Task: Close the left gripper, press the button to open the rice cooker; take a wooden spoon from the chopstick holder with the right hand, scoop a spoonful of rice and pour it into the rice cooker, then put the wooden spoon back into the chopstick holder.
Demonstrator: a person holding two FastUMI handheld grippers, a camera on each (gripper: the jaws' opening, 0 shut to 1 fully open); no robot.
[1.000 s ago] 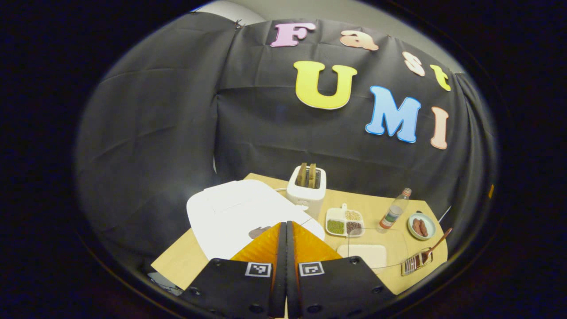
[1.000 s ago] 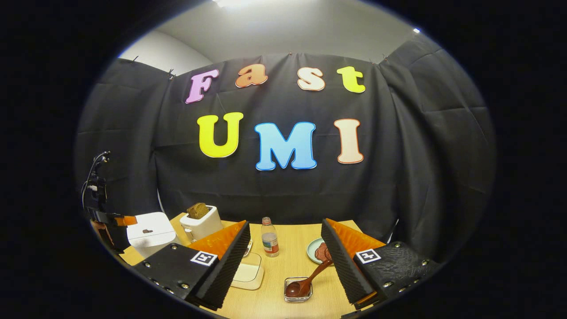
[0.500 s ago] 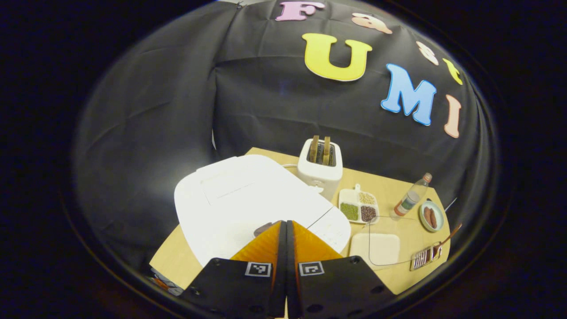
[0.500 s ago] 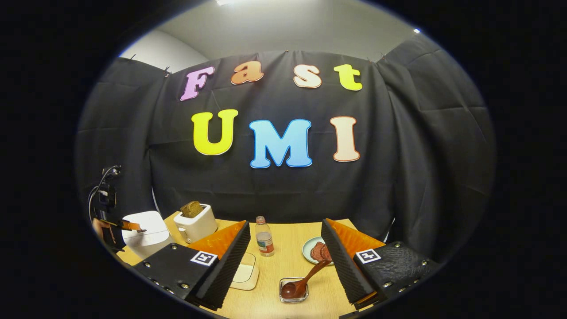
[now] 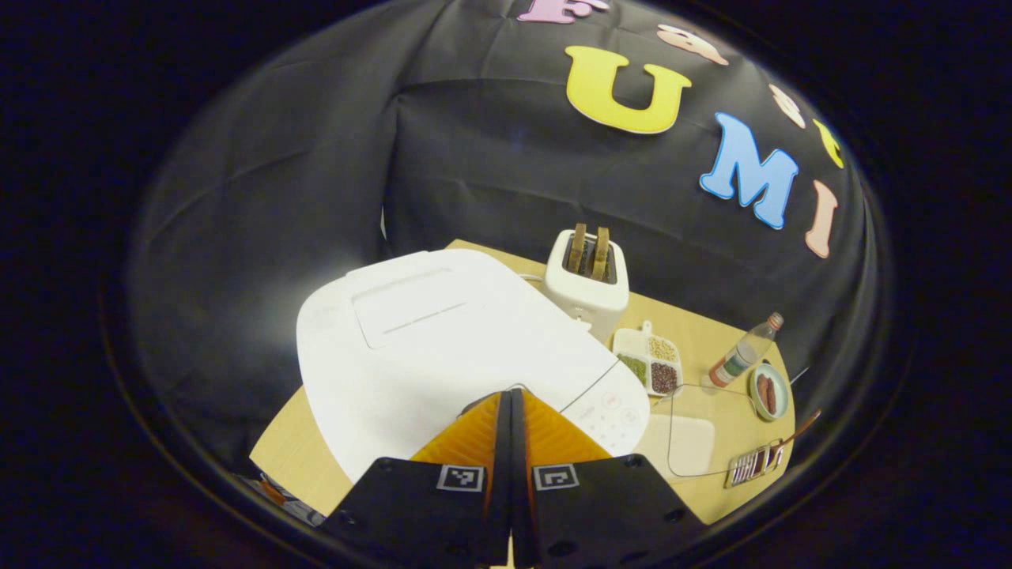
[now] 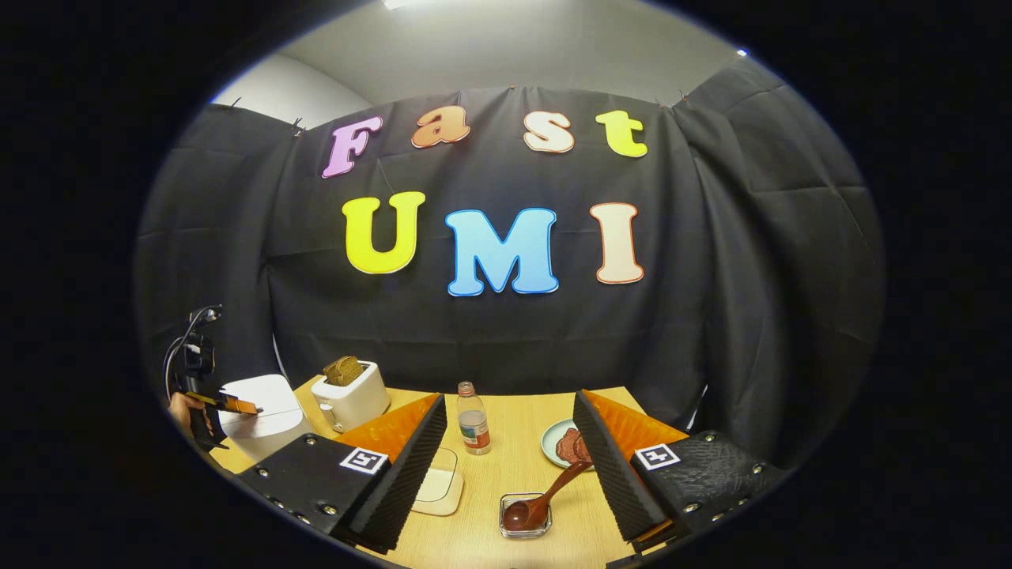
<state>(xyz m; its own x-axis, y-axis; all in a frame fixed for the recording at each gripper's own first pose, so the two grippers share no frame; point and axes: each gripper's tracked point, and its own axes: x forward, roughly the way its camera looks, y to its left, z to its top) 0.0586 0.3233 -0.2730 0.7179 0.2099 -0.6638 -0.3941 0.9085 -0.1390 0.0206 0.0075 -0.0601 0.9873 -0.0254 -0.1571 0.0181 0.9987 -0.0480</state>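
The wooden spoon (image 6: pixel 545 496) looks light, stiff and smooth, so the wide-open right tongs (image 6: pixel 512 466) should pinch its raised handle, while the left tongs (image 5: pixel 511 399), pressed together, point at the rice cooker (image 5: pixel 443 348).

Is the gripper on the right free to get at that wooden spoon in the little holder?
Probably yes. The right gripper stands open, the wooden spoon leans in the chopstick holder just ahead between its fingers, handle tilted towards the right one, and nothing lies between them.
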